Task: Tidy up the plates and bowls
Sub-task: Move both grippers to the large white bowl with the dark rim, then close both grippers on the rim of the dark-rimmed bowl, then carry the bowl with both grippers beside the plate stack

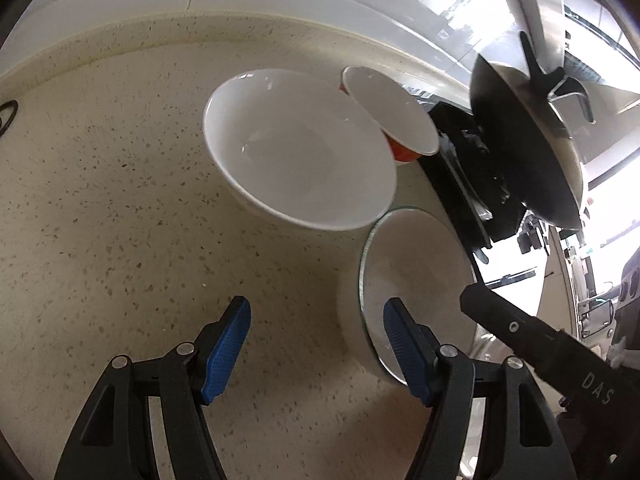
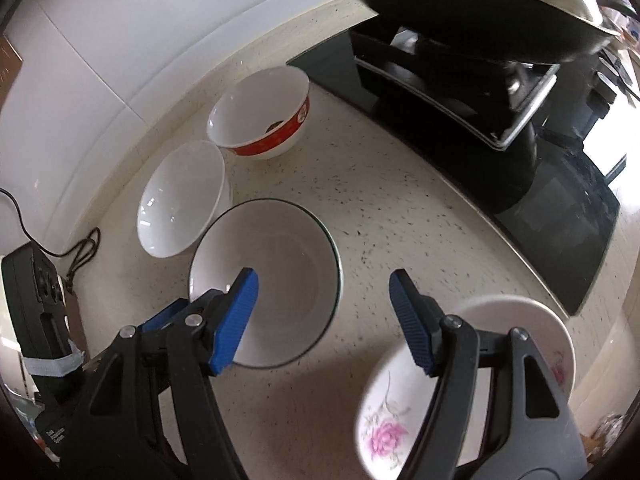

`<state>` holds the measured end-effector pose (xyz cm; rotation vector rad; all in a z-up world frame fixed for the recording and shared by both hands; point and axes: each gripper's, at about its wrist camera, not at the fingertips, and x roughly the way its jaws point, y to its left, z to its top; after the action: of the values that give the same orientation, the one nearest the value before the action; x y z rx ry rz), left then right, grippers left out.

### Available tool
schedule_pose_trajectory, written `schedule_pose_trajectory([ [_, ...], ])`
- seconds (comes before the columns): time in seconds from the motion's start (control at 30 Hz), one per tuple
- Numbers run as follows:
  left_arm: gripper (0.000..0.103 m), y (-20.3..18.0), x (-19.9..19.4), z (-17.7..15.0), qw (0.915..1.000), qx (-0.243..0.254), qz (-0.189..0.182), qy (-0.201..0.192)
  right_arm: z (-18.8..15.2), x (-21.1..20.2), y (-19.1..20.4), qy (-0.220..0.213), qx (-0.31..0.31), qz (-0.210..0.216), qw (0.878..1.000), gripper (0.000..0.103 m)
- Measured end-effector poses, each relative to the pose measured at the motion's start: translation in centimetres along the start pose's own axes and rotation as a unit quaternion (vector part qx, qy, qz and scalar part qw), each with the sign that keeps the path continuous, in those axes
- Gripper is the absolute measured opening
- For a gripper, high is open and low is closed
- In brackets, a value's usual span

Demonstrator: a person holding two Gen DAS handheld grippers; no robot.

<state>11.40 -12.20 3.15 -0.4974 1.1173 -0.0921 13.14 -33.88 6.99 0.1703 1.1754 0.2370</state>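
Left wrist view: left gripper point(image 1: 317, 350) tilted down over the speckled countertop point(image 1: 120, 200), blue pads spread, nothing between them.
Right wrist view: right gripper point(image 2: 324, 322) above the same counter, pads spread and empty; its left pad overlaps the rim of the green-rimmed bowl in the picture, contact cannot be told.
Plain white bowl point(image 1: 298, 148): upright on the counter near the wall, just beside the green-rimmed bowl point(image 2: 266, 280).
Red-banded bowl point(image 2: 260, 114): farthest back, near the stove edge, close behind the plain white bowl; whether they touch cannot be told.
Green-rimmed bowl: at counter centre, upright, empty; in the left wrist view it sits right behind the left gripper's right pad.
Floral plate point(image 2: 460, 392): white with pink flowers, at the near right, partly hidden behind the right gripper's right finger.
Obstructions: black stove point(image 2: 500, 152) borders the counter on the right; a dark wok point(image 2: 480, 12) stands on it, overhanging toward the bowls.
Other items: black cable point(image 2: 76, 252) lies by the tiled wall point(image 2: 100, 60) at the left.
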Motion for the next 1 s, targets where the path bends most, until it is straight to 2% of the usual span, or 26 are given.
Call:
schedule_pose_trajectory([
  [0.13,0.069,0.0,0.7,0.2,1.0,0.006,-0.002,0.003,0.5,1.3,-0.1,0.011,0.007,0.003,1.0,0.067],
  [0.2,0.066,-0.1,1.0,0.4,0.9999,0.014,0.0,0.002,0.6,1.8,-0.1,0.015,0.006,0.006,1.0,0.06],
  [0.23,0.063,-0.3,1.1,0.4,0.9998,0.019,0.0,-0.001,0.6,2.0,-0.1,0.017,0.006,0.006,1.0,0.052],
  [0.27,0.055,-0.4,1.4,0.4,0.9998,0.021,-0.004,-0.001,0.6,2.2,0.0,0.019,0.006,0.005,1.0,0.041],
  [0.33,0.044,-0.7,1.6,0.5,0.9993,0.028,-0.025,0.0,0.5,2.6,0.2,0.021,0.0,-0.003,1.0,0.031],
  [0.4,0.023,-1.2,1.3,0.5,0.9982,0.045,-0.038,-0.003,0.3,2.6,0.3,0.014,-0.007,-0.015,1.0,0.025],
  [0.47,0.022,-1.6,1.0,0.3,0.998,0.056,-0.029,-0.005,0.0,2.5,0.4,0.012,-0.008,-0.021,1.0,0.017],
  [0.73,0.021,-0.4,-0.4,-0.5,0.9987,0.037,-0.036,0.0,-1.0,0.8,1.0,0.001,-0.005,-0.006,1.0,0.014],
  [1.0,0.021,-0.4,-3.6,-1.8,0.998,0.05,-0.036,-0.013,-2.9,-2.1,1.9,-0.016,-0.001,0.009,1.0,0.014],
])
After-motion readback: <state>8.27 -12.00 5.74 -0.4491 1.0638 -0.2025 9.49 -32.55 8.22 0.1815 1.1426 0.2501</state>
